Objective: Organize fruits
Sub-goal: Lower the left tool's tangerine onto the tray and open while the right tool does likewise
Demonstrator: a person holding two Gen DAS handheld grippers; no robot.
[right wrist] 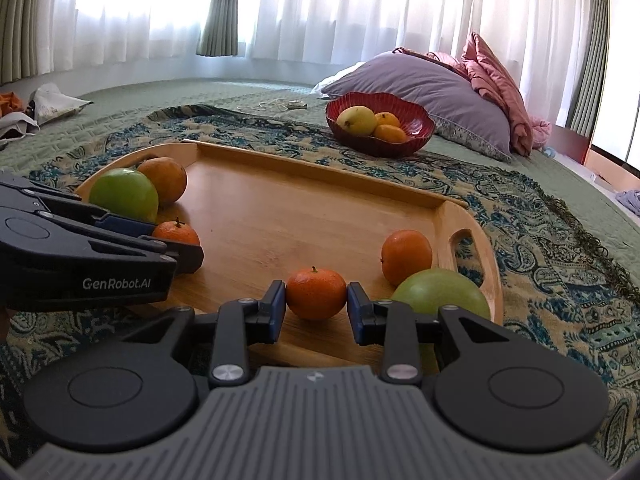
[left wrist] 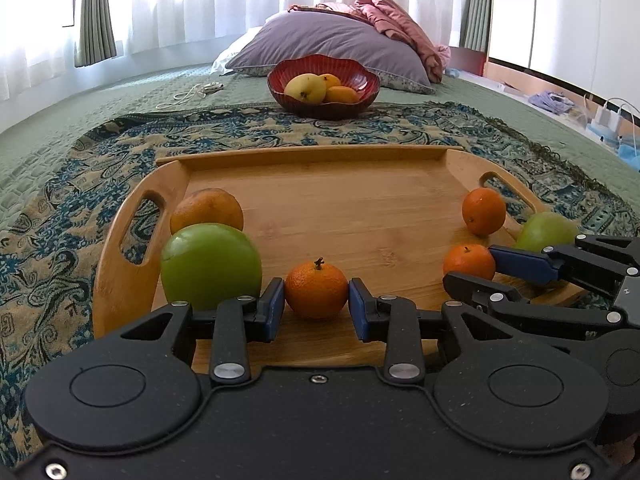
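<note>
Both grippers bracket small mandarins at the near edge of the wooden tray (left wrist: pixel 320 168).

Left gripper (left wrist: pixel 317 300) has its blue pads against the stemmed mandarin (left wrist: pixel 316 290); right gripper (right wrist: pixel 316 300) is likewise closed around another mandarin (right wrist: pixel 316 293). Whether either squeeze is firm, I cannot tell. A green apple (left wrist: pixel 210 266) sits just left of the left-hand fruit and could be nudged on lifting. Round skins may slip and roll across the tray. Beyond the tray's far edge waits the red bowl (left wrist: pixel 276 80).
</note>
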